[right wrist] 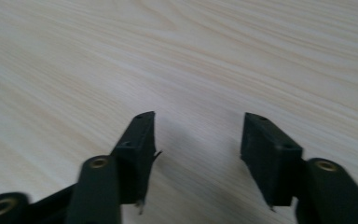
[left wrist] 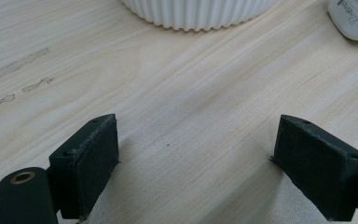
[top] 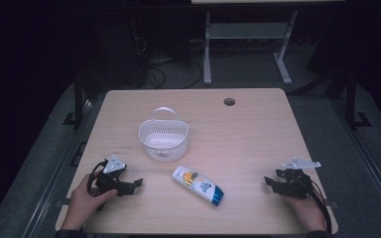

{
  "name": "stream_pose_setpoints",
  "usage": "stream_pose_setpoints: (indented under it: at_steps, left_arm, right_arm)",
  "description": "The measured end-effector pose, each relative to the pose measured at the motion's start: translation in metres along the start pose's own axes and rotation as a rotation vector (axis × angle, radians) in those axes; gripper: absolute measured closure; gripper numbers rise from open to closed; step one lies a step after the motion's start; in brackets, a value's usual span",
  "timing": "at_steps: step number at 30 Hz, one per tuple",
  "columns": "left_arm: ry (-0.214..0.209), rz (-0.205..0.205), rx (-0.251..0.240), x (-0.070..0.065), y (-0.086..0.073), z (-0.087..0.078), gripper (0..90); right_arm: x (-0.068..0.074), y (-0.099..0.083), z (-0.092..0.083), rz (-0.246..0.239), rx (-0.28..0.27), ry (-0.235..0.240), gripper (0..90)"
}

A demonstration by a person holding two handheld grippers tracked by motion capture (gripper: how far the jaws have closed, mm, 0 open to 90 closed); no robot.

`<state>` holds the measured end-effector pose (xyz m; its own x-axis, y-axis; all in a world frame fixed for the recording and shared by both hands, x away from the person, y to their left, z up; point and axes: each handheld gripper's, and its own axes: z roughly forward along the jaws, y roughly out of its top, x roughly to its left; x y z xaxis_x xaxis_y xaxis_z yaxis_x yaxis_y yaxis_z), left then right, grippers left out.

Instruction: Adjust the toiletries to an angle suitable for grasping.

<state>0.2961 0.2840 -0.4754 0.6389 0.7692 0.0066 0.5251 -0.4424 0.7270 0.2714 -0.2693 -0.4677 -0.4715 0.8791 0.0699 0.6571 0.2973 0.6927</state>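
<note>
A white shampoo bottle [top: 197, 184] with a blue cap and a yellow label lies flat on the wooden table [top: 248, 134], near its front middle. Behind it stands a white ribbed basket [top: 163, 139] with a handle loop; its lower wall [left wrist: 200, 14] and one end of the bottle [left wrist: 354, 18] show at the top of the left gripper view. My left gripper [top: 135, 184] rests on the table at the front left, jaws wide apart over bare wood [left wrist: 196, 154]. My right gripper [top: 269, 183] sits at the front right, jaws partly apart with nothing between them [right wrist: 198, 140].
A round cable hole [top: 229, 101] is in the table's far edge. Beyond the table stand a white desk frame [top: 248, 39] and tangled cables [top: 163, 69] on the dark floor. Faint scuff marks [left wrist: 18, 74] run across the wood left of the basket.
</note>
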Motion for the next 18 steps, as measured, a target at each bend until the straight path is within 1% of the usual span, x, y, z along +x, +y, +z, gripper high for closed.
stream_pose_setpoints:
  at_steps: [1,2,4,6,11,12,13,14,15,16,18]
  left_arm:
    - [0.0,0.0,0.0,0.0,0.0,0.0,13.1]
    - [0.0,0.0,0.0,0.0,0.0,0.0,13.1]
    - [0.0,0.0,0.0,0.0,0.0,0.0,13.1]
    - [0.0,0.0,0.0,0.0,0.0,0.0,13.1]
    - [0.0,0.0,0.0,0.0,0.0,0.0,13.1]
    - [0.0,0.0,0.0,0.0,0.0,0.0,13.1]
    - [0.0,0.0,0.0,0.0,0.0,0.0,13.1]
    - [0.0,0.001,0.0,0.0,0.0,0.0,13.1]
    - [0.0,0.0,0.0,0.0,0.0,0.0,13.1]
    - [0.0,0.0,0.0,0.0,0.0,0.0,13.1]
    - [0.0,0.0,0.0,0.0,0.0,0.0,13.1]
  right_arm:
    - [0.0,0.0,0.0,0.0,0.0,0.0,47.4]
    - [0.002,0.001,-0.001,-0.007,-0.003,0.026,56.8]
    - [0.004,0.002,-0.001,-0.013,-0.004,0.062,63.0]
    - [0.007,0.003,-0.002,-0.007,-0.002,0.092,69.5]
    - [0.014,0.007,-0.005,-0.024,-0.016,0.137,85.0]
    - [0.014,0.007,-0.005,-0.024,-0.016,0.137,85.0]
    - [0.016,0.007,-0.006,-0.017,-0.011,0.137,87.5]
    - [0.016,0.008,-0.006,-0.023,-0.008,0.144,89.5]
    - [0.017,0.008,-0.006,-0.022,-0.003,0.152,89.5]
    - [0.02,0.01,-0.007,-0.022,-0.014,0.165,89.6]
    - [0.021,0.011,-0.008,-0.022,-0.013,0.172,89.6]
